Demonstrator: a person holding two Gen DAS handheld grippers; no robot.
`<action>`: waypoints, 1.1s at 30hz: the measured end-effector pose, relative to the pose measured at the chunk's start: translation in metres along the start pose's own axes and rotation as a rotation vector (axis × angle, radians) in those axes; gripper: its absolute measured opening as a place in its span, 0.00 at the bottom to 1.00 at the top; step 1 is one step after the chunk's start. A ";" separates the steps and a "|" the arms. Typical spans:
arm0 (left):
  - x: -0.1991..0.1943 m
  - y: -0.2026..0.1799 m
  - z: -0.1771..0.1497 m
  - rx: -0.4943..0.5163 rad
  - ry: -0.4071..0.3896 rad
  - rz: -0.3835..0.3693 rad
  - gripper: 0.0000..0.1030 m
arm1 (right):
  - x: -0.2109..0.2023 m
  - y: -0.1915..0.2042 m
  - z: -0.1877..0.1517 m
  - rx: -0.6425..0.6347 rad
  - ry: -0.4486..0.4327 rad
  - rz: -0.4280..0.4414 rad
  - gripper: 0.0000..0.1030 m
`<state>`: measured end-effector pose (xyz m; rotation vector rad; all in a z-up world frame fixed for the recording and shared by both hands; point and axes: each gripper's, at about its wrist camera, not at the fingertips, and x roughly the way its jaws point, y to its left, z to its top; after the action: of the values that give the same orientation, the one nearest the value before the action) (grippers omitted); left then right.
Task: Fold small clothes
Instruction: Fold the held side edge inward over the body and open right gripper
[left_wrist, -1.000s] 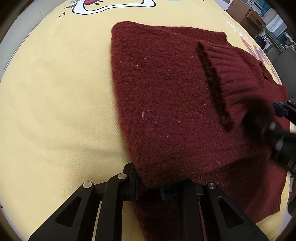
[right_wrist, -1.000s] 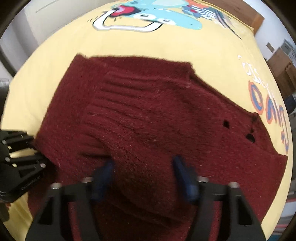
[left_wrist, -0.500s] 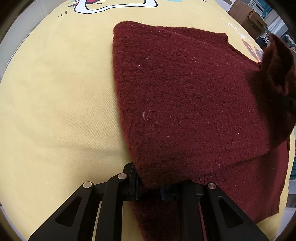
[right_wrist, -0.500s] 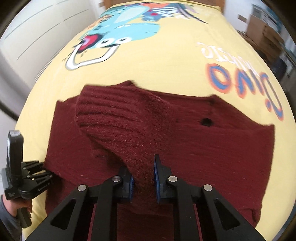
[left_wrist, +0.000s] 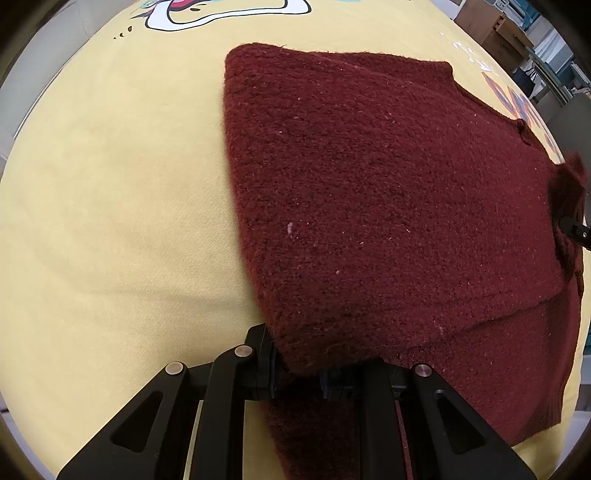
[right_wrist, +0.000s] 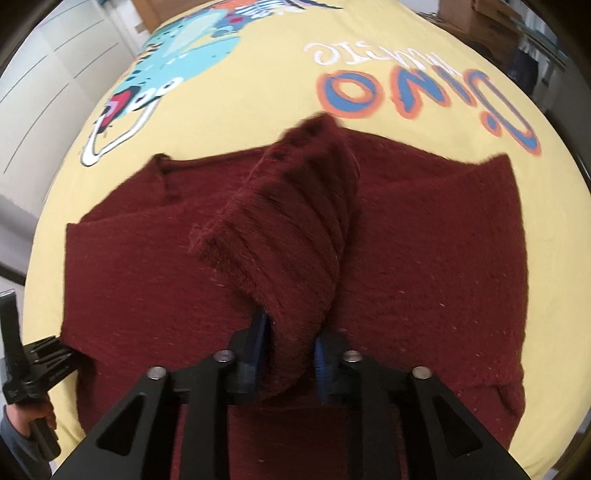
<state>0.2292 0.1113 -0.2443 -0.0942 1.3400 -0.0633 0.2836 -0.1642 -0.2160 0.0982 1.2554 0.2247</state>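
A dark red knit sweater (left_wrist: 388, 192) lies on a yellow printed sheet (left_wrist: 110, 192), partly folded over itself. My left gripper (left_wrist: 299, 373) is shut on the sweater's near folded corner, low on the sheet. My right gripper (right_wrist: 290, 347) is shut on the ribbed sleeve cuff (right_wrist: 291, 229), which stands lifted above the sweater's body (right_wrist: 443, 266). The left gripper also shows in the right wrist view (right_wrist: 40, 362) at the sweater's left edge. The right gripper's tip shows at the right rim of the left wrist view (left_wrist: 574, 232).
The yellow sheet carries a blue cartoon print (right_wrist: 184, 51) and orange-blue lettering (right_wrist: 424, 96) beyond the sweater. Wooden furniture (left_wrist: 491, 26) stands past the far right edge. A white panelled wall (right_wrist: 44, 81) is at the left.
My right gripper closed on the ribbed sleeve cuff, lifted it and carried it rightward off the sweater's body. My left gripper stayed shut on the near corner.
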 end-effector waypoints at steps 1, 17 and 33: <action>-0.001 0.000 0.000 0.004 0.001 0.001 0.14 | -0.002 -0.004 -0.002 0.007 -0.005 -0.015 0.31; -0.003 -0.003 -0.008 0.012 -0.006 0.013 0.14 | -0.034 -0.064 -0.031 0.037 0.007 -0.121 0.60; -0.004 -0.001 -0.013 0.017 -0.008 0.019 0.14 | 0.007 -0.064 0.007 0.044 0.078 -0.138 0.49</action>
<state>0.2153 0.1106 -0.2436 -0.0673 1.3318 -0.0589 0.2994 -0.2243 -0.2326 0.0402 1.3395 0.0822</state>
